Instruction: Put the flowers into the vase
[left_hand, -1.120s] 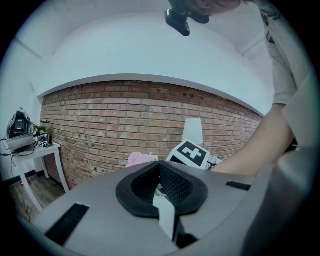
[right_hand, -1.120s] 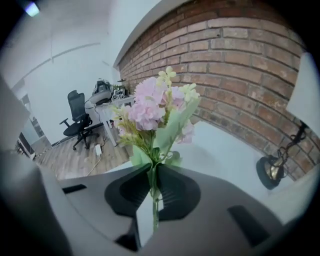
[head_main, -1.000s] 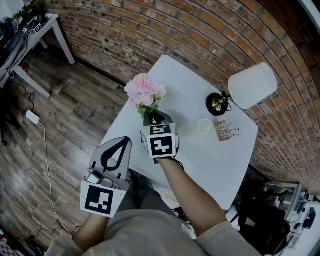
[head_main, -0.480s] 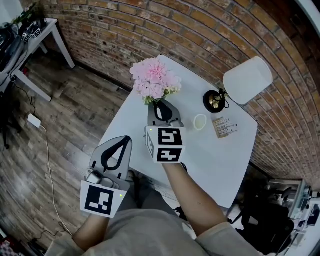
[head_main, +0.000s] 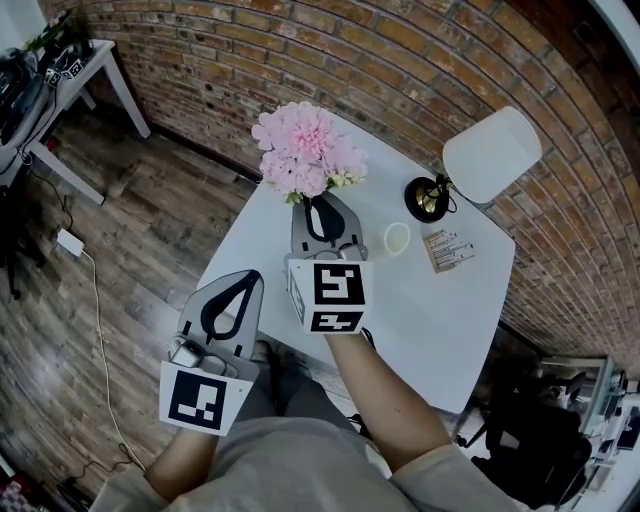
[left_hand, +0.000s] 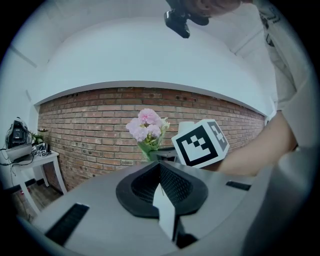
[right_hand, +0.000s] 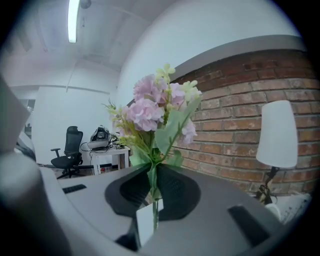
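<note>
1. Right gripper view: the right hand-held gripper (right_hand: 152, 167) is clamped on the green stems of the pink flowers (right_hand: 155, 107); the blooms stand upright above its jaws.
2. Head view: the flowers are above the far corner of the white bench (head_main: 440, 310).
3. Left gripper view: the left hand-held gripper (left_hand: 160, 164) has its jaws together, holding nothing.

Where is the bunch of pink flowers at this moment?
In the head view the pink flowers are upper centre, their stems clamped in the right tool, by the white table's far corner, left of the lamp.
</note>
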